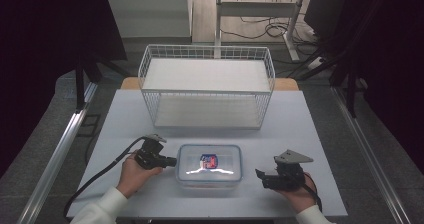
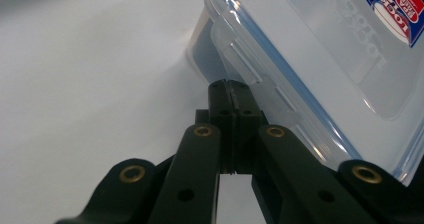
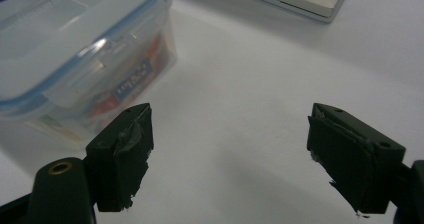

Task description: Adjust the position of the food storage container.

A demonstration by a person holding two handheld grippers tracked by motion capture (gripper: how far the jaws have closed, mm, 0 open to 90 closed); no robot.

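Centre front: the box (image 1: 209,166) sits between the two grippers and blocks the straight path from one to the other.
Left of box: the left gripper (image 1: 172,161), jaws together, has its tip at the box's left wall; no gap there.
Right of box: bare table (image 1: 320,134) lies between box and right gripper (image 1: 259,176), whose jaws stand apart.
Upper centre: the wire rack (image 1: 207,86) bars the far table.
Between rack and box: a bare strip.
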